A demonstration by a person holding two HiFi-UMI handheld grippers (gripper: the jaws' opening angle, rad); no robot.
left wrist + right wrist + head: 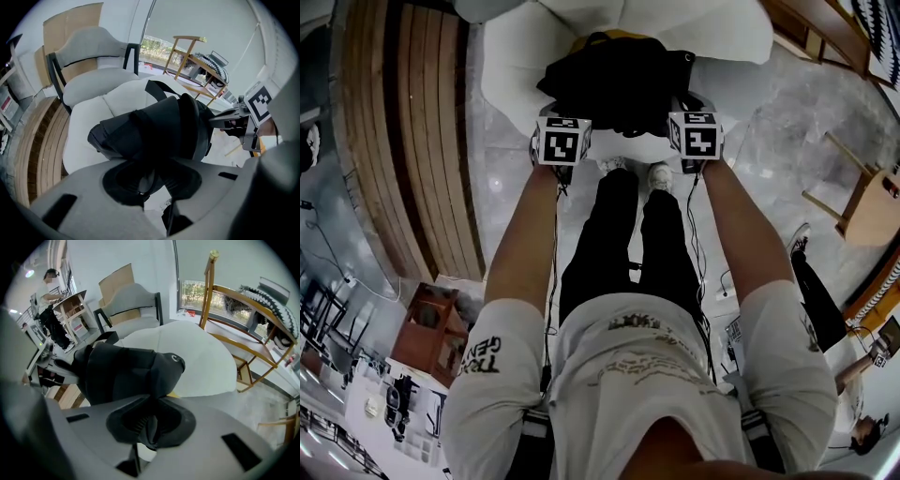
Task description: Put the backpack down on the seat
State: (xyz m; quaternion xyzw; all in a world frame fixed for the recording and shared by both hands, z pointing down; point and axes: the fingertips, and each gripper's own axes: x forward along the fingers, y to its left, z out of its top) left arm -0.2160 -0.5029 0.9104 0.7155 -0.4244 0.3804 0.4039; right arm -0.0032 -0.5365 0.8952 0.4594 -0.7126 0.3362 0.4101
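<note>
Backpack [619,80] lies across the front of the white seat [516,66], and looks to be resting on the cushion or very nearly so. Left gripper [147,183] pinches a fold of bag fabric, jaws partly apart around it. Right gripper [147,425] is nearly closed on fabric at the other end. Lowering looks about done. Left to do: confirm the bag's weight is on the seat, let go, draw both grippers clear.

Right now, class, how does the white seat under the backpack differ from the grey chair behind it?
The white seat is white and shows no frame; the grey chair has a grey back and black arms. The white seat has the backpack over it; the grey chair holds nothing. Both are cushioned.
</note>
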